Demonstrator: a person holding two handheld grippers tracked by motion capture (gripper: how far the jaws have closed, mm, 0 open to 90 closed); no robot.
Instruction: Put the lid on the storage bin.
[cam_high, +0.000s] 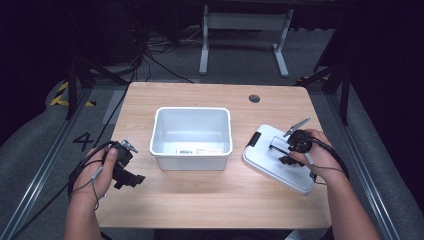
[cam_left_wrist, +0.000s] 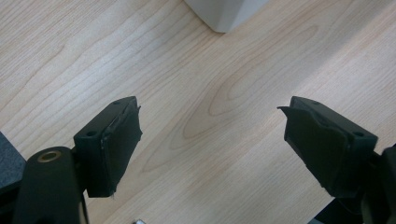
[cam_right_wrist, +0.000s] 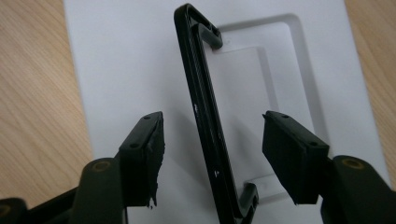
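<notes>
The white lid (cam_high: 280, 159) lies flat on the counter (cam_high: 210, 200), right of the white bin (cam_high: 191, 137). Its black handle (cam_right_wrist: 205, 121) stands raised between the pads of the right tongs (cam_right_wrist: 212, 156), long axis running away from the tongs and parallel to the pads. The right tongs are released, no pad touching the handle. The left tongs (cam_left_wrist: 212, 140) are released over bare counter, well apart from the lid. Judged next: closing across the handle's thin side.
</notes>
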